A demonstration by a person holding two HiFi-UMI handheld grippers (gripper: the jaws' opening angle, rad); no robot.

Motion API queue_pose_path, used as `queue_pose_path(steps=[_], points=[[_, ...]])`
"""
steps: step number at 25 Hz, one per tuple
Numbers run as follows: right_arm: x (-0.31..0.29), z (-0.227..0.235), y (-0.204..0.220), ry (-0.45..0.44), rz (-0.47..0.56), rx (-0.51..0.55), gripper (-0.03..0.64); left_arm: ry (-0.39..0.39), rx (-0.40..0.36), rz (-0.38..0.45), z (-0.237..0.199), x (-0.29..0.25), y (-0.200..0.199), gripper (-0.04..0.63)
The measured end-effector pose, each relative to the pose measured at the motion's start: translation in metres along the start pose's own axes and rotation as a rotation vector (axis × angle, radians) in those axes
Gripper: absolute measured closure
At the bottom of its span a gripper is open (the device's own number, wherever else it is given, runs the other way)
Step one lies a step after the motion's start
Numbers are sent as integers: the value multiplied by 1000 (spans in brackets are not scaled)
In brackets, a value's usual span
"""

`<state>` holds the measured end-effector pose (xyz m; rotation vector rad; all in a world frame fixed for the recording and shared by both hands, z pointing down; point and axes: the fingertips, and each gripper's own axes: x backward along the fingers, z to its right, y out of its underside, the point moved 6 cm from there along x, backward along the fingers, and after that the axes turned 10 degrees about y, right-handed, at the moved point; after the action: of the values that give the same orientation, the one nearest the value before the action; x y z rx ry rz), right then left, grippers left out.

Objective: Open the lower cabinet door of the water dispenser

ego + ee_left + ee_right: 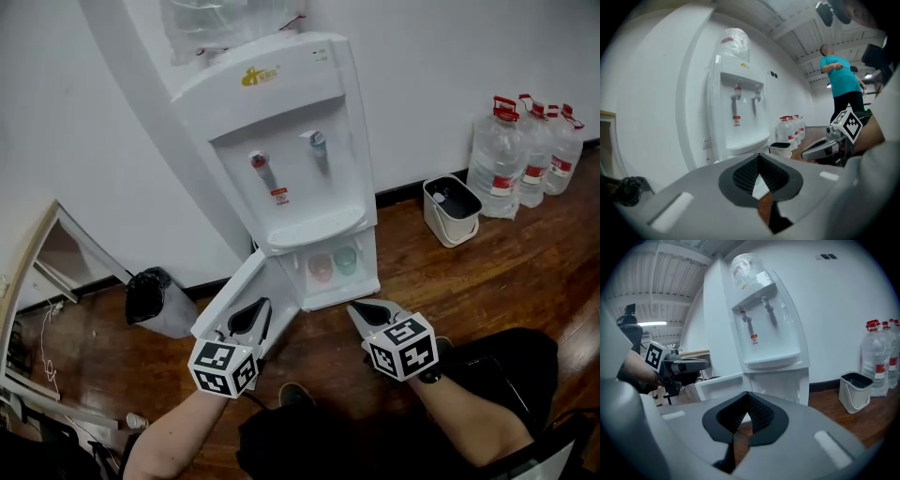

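The white water dispenser stands against the wall. Its lower cabinet door is swung wide open to the left, and a pink cup and a green cup show inside the cabinet. My left gripper hovers just in front of the open door's edge, shut, with nothing between its pads. My right gripper floats in front of the cabinet's right side, shut and empty too. In the right gripper view the open door lies ahead to the left, with the left gripper beyond it.
A white bin and several large water bottles stand to the right along the wall. A black bag and a leaning framed board are on the left. A person in a teal shirt stands far off.
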<state>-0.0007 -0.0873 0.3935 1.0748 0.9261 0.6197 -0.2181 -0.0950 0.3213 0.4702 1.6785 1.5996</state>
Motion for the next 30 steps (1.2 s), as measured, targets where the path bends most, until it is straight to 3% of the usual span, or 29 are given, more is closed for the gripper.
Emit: queue_pose_path(steps=[3, 7, 9, 13, 15, 18, 21, 25, 30], points=[[9, -7, -9, -14, 2, 14, 615, 10, -6, -49, 3, 14, -5, 507], [18, -9, -22, -40, 21, 29, 615, -23, -127, -101, 8, 35, -17, 449], [22, -9, -24, -47, 29, 34, 615, -19, -123, -102, 14, 46, -21, 442], [29, -8, -31, -66, 36, 69, 615, 33, -78, -69, 38, 52, -32, 433], [34, -9, -40, -85, 42, 95, 615, 44, -64, -35, 53, 51, -47, 385], [44, -11, -64, -117, 65, 99, 615, 69, -88, 30, 70, 46, -80, 385], [53, -15, -89, -157, 81, 106, 615, 54, -33, 119, 73, 41, -105, 385], [66, -22, -125, -233, 83, 131, 615, 59, -32, 142, 88, 28, -129, 385], [80, -29, -155, -311, 98, 219, 615, 36, 127, 208, 97, 20, -145, 385]])
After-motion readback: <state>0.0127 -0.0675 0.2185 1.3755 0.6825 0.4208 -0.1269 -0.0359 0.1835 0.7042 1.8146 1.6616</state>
